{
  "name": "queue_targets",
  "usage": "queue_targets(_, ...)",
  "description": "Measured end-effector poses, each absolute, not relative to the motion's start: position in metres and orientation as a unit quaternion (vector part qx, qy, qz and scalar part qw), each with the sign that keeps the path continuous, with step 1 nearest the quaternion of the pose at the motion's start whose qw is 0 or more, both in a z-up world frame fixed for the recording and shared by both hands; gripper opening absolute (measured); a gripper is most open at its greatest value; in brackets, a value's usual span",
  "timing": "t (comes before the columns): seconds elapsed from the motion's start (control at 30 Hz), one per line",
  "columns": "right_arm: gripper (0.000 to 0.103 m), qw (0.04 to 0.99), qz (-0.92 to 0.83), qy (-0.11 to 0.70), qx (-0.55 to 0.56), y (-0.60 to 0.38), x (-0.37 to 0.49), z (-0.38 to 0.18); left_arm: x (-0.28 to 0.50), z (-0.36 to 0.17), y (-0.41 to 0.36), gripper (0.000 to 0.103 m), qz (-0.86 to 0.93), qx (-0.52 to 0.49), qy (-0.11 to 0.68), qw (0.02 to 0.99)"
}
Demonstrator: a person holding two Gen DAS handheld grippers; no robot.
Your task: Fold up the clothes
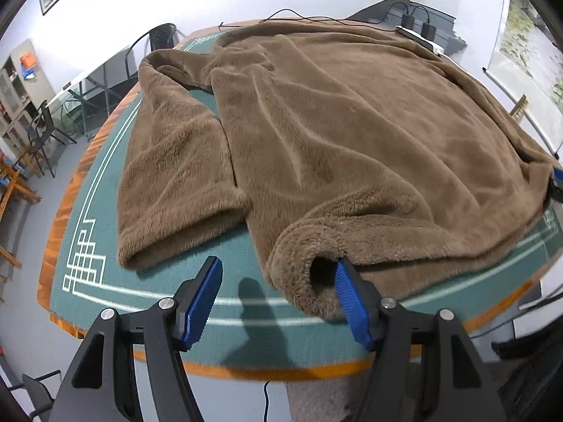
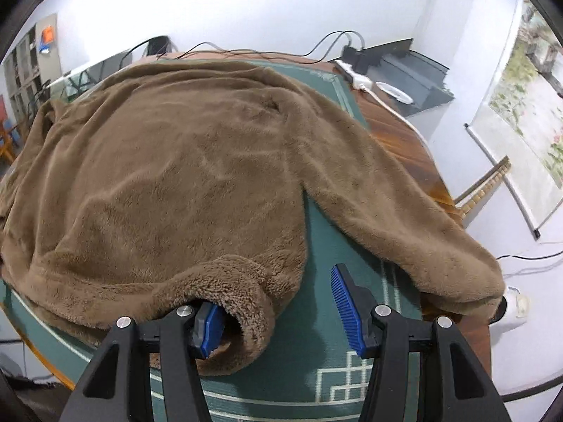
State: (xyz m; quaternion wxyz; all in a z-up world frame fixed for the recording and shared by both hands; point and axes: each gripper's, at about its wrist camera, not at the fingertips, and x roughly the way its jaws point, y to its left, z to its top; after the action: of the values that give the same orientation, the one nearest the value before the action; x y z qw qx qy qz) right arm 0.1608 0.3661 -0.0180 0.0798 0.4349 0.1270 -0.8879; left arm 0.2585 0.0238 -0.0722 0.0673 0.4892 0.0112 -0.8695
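A brown fleece sweater lies spread flat on a green mat. Its left sleeve points toward me. In the right wrist view the sweater has its right sleeve reaching over the table's right edge. My left gripper is open at the near hem's left corner, and its right finger touches the curled hem. My right gripper is open at the hem's right corner. The curled hem drapes over its left finger, and its right finger stands over bare mat.
The wooden table edge runs just in front of the left gripper. A white power strip, black adapters, cables and a white plate sit at the far right. Chairs and a glass table stand to the left. A scroll hangs on the right wall.
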Motion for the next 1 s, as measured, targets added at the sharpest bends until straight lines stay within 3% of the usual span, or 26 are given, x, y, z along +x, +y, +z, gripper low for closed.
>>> queue_targets(0.17,0.056,0.101,-0.883,0.135,0.438,0.358,0.156,-0.022,0.253,-0.069,0.028,0.070,-0.870,0.490,0.006,0.049)
queue_targets(0.6,0.056,0.052,-0.895,0.094,0.433,0.386,0.148,-0.007,0.269,-0.078,0.043,0.070,-0.858,0.514,-0.022,-0.009)
queue_targets(1.0,0.056,0.036,-0.896,0.094,0.433,0.393,0.144,-0.002,0.252,-0.071,0.022,0.069,-0.866,0.495,0.021,0.064)
